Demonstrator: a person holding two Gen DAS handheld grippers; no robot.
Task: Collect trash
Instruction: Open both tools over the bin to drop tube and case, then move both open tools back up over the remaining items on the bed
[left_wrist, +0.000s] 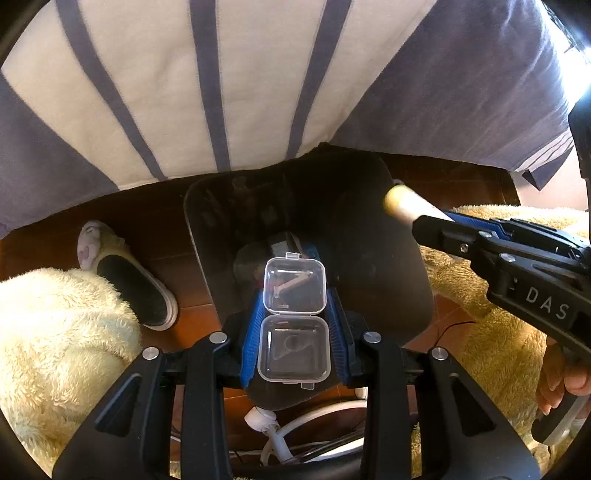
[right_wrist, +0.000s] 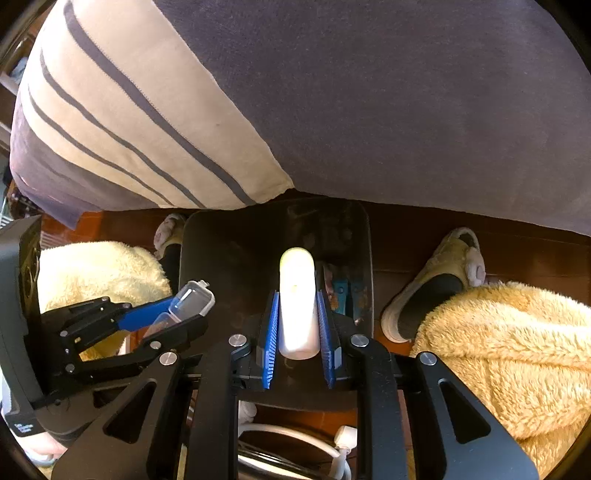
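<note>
Now your left gripper (left_wrist: 295, 332) squeezes a clear plastic box (left_wrist: 294, 318). Your right gripper (right_wrist: 299, 332) squeezes a white tube (right_wrist: 298, 306). Both hang over the black bin (left_wrist: 332, 221).

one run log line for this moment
left gripper: shut on clear hinged box | right gripper: shut on white tube | both above black bin | nothing dropped yet
</note>
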